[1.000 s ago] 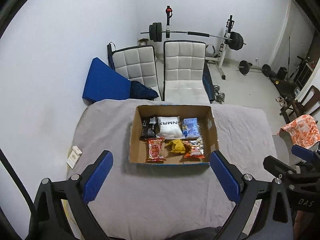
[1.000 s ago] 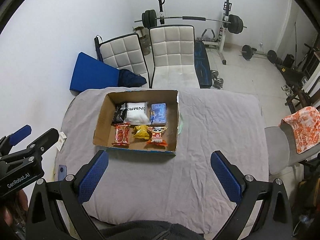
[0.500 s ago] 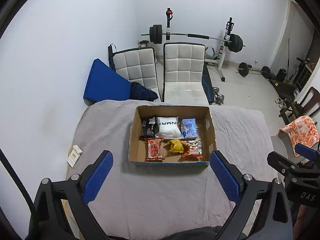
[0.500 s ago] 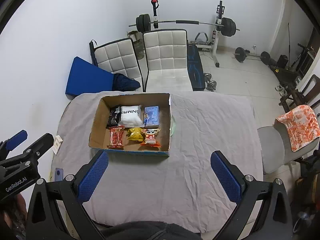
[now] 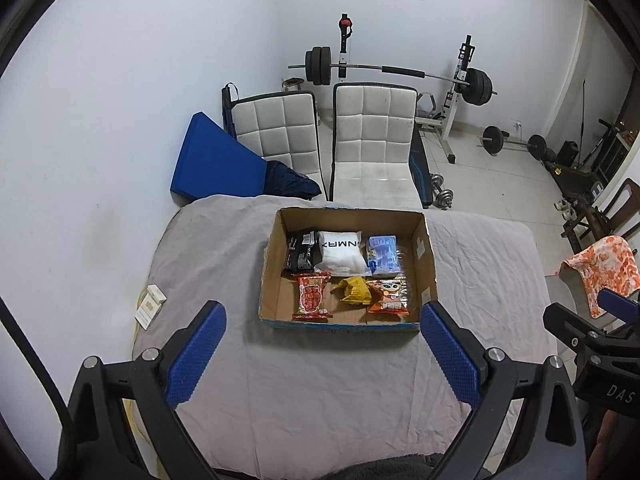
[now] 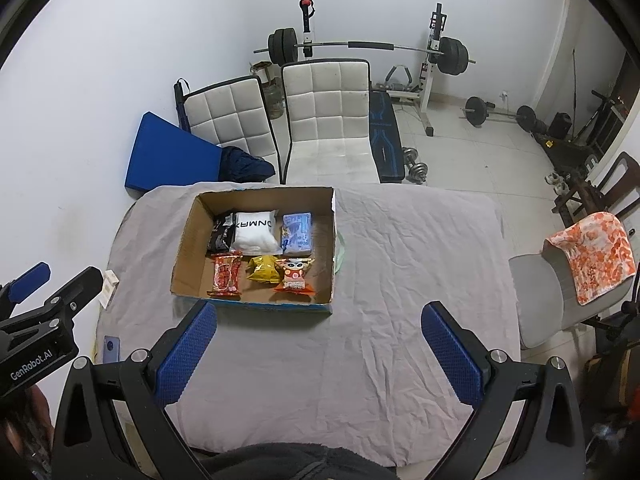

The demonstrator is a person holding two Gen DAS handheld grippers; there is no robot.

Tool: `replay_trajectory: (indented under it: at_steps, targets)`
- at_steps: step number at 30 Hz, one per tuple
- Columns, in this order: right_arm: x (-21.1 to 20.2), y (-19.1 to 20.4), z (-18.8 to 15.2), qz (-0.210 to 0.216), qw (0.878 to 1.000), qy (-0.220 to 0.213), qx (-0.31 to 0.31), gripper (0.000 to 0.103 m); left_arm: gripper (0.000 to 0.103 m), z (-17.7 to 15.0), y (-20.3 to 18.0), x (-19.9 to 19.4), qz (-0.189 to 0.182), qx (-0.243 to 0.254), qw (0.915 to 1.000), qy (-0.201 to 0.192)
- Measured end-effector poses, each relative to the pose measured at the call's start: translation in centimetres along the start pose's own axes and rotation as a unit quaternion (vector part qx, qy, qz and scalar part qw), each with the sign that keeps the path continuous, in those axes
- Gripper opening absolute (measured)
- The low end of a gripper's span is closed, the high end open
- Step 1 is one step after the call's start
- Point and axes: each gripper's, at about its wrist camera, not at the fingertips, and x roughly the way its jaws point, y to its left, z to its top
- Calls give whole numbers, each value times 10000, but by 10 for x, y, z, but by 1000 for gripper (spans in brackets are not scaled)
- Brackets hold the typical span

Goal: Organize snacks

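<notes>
A shallow cardboard box [image 5: 424, 256] [image 6: 186, 240] sits on the grey-clothed table [image 5: 320, 380] [image 6: 400, 280]. Inside lie several snack packs in two rows: black [image 5: 300, 250], white [image 5: 342, 252] and light blue [image 5: 383, 254] at the back, red [image 5: 313, 296], yellow [image 5: 354, 290] and orange [image 5: 390, 298] in front. My left gripper [image 5: 322, 354] hangs open above the table just short of the box, nothing between its blue pads. My right gripper [image 6: 318, 354] is open too, high over the table's near side, right of the box.
Small white boxes [image 5: 151, 306] lie at the table's left edge, and a phone [image 6: 111, 348] near the front left corner. Two white padded chairs [image 5: 372, 148] and a blue mat [image 5: 212, 164] stand behind the table. A grey chair with an orange cloth [image 6: 592, 256] is at right.
Both grippers have drawn back and up from the box, so it looks smaller and farther. The right view has also shifted right. Both stay open; the snacks have not moved.
</notes>
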Motion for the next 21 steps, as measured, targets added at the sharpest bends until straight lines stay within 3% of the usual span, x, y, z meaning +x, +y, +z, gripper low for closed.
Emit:
replay_trajectory:
  at_steps: [21]
  targets:
    - [-1,-2,-1,-3,10000,-12,-30,103,100,-3,1,3,-31,33,10000,33]
